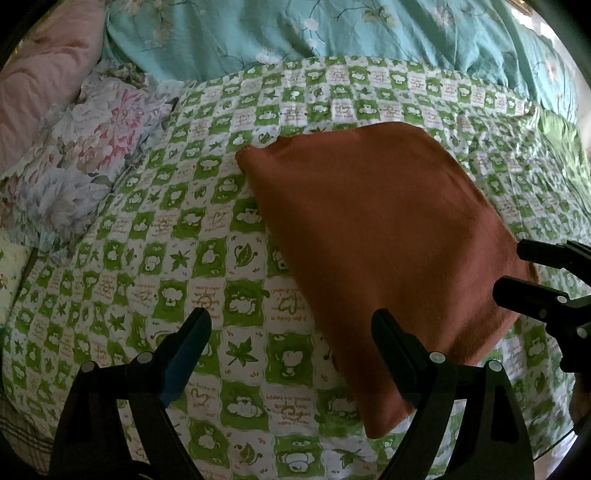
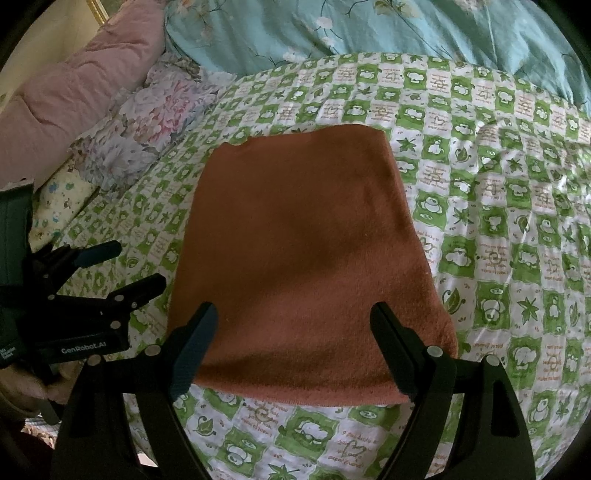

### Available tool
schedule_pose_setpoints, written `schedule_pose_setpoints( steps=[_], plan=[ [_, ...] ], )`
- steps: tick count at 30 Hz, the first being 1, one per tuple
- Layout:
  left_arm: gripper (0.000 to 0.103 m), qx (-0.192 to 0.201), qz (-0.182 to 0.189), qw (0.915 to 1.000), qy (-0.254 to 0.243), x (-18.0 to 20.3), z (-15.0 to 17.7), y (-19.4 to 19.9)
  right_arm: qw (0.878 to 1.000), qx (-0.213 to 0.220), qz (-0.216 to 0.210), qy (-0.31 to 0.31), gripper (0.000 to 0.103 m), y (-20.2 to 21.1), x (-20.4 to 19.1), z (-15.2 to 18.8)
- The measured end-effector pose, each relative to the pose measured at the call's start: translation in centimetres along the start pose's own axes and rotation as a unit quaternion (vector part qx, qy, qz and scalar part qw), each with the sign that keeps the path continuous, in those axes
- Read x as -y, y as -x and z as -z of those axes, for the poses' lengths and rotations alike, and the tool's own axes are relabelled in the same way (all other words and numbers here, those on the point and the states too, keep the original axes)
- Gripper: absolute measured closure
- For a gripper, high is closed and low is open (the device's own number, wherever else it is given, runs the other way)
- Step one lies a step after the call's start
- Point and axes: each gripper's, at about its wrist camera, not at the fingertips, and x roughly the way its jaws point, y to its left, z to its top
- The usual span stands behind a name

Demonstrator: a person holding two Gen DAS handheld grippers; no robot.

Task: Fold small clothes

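A rust-orange garment (image 2: pixel 303 258) lies folded flat as a rectangle on the green-and-white checked quilt (image 2: pixel 498 221). It also shows in the left wrist view (image 1: pixel 380 236), right of centre. My right gripper (image 2: pixel 293 317) is open and empty, hovering over the garment's near edge. My left gripper (image 1: pixel 291 325) is open and empty over the quilt, just left of the garment's near corner. The right gripper (image 1: pixel 517 269) shows at the garment's right edge in the left wrist view. The left gripper (image 2: pixel 140 266) shows left of the garment in the right wrist view.
A floral pillow (image 1: pixel 81 162) and a pink quilted blanket (image 1: pixel 40 74) lie at the far left. A teal floral duvet (image 1: pixel 332 33) runs along the back. The pillow (image 2: pixel 147 122) and duvet (image 2: pixel 406 29) also show in the right wrist view.
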Motion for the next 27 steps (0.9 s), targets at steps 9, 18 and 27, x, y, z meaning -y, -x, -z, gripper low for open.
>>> schedule_pose_setpoints(
  steps=[9,18,27],
  plan=[
    [0.014,0.000,-0.001,1.0000,0.001,0.1,0.0,0.0,1.000,0.003,-0.001,-0.001,0.018,0.1,0.1,-0.3],
    [0.014,0.001,-0.001,1.0000,0.001,0.1,-0.2,0.0,1.000,0.004,-0.001,-0.002,0.018,0.1,0.0,-0.6],
    [0.014,0.011,-0.003,0.9999,-0.003,0.4,-1.1,0.0,1.000,0.006,-0.001,-0.004,0.018,0.1,0.2,-0.8]
  ],
)
